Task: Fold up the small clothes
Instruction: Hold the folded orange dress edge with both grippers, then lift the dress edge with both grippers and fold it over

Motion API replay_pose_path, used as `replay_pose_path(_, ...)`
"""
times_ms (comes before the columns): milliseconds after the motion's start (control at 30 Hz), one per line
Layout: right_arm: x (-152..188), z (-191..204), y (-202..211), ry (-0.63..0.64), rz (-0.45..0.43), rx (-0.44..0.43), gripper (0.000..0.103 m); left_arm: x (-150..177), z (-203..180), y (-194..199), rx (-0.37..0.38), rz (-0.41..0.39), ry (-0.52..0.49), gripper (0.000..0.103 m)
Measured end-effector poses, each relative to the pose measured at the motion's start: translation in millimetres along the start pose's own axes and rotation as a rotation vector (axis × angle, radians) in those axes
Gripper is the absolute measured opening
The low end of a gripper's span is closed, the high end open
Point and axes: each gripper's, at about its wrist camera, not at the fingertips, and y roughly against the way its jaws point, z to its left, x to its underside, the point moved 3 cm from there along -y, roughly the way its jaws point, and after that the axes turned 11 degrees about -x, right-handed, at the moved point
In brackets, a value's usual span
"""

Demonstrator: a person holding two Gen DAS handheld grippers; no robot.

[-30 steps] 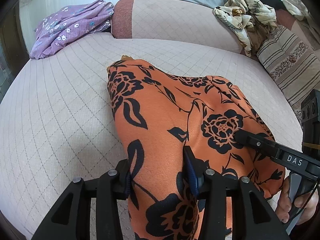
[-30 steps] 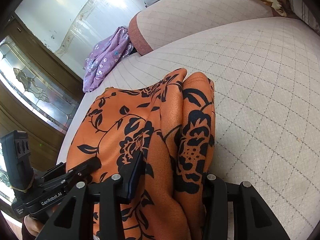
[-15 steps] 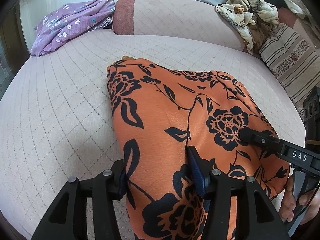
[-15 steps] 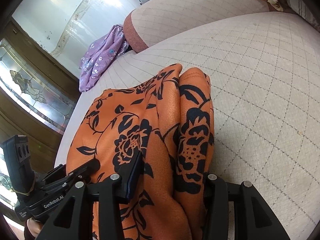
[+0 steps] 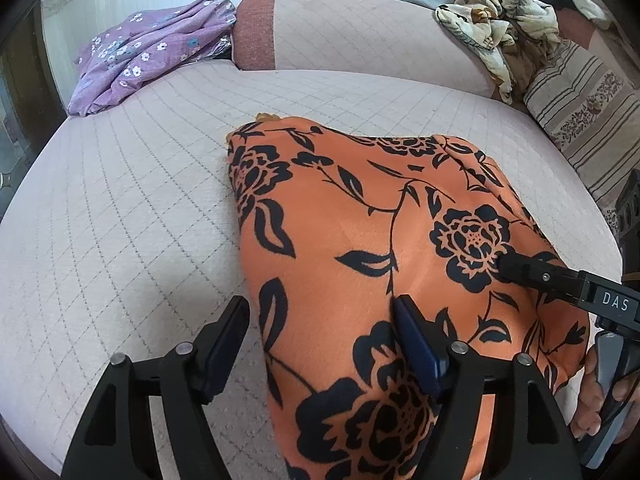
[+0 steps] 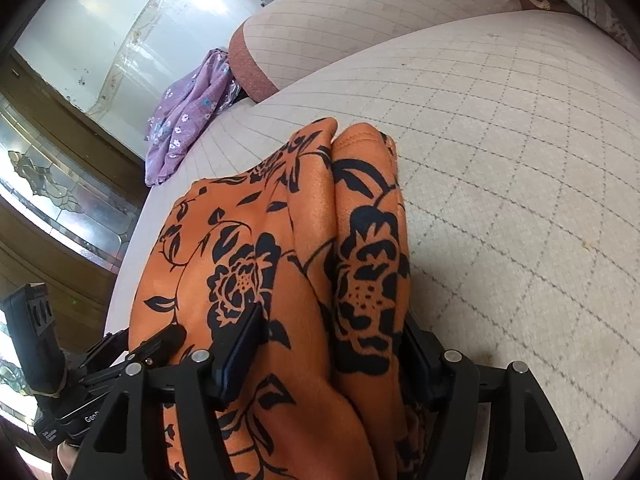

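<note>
Orange black-flowered fabric garment (image 5: 352, 240) lies folded on the pale quilted cushion (image 5: 120, 220), well apart from the purple flowered cloth (image 5: 148, 48) at the cushion's far corner. Left gripper (image 5: 320, 340) is opening, its left finger clear of the garment's near edge; right gripper (image 6: 332, 344) is opening too, cloth between its jaws. Letting go cleanly, I judge, means drawing both straight back so no pad drags the fold.
</note>
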Motion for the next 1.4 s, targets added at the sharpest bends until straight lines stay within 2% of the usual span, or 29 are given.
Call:
replay_pose_path(267, 12, 13, 20, 0.077, -0.012, 0.109, 0.070, 10, 3, 17, -0.052, -0.031, -0.041, 0.078)
replay_pose_path(600, 28, 10, 32, 0.079, 0.008, 0.173, 0.070, 26, 9, 27, -0.070, -0.046, -0.052, 0.081)
replay_pose_path(733, 36, 12, 35, 0.103, 0.019, 0.211, 0.070, 34, 16, 23, -0.068, -0.028, -0.034, 0.090)
replay_pose_path(967, 45, 10, 44, 0.108, 0.040, 0.234, 0.070, 39, 23, 17, -0.034, 0.018, -0.012, 0.092)
replay_pose_path(1133, 34, 18, 62, 0.111, 0.011, 0.210, 0.068, 15, 33, 25, 0.009, 0.027, 0.036, 0.092)
replay_pose_path(1267, 5, 39, 83, 0.142, -0.081, 0.120, 0.065, -27, 43, 26, -0.021, -0.022, 0.061, 0.092)
replay_pose_path(1400, -25, 60, 74, 0.168, -0.086, 0.066, 0.064, -64, 40, 2, -0.061, -0.014, 0.061, 0.092)
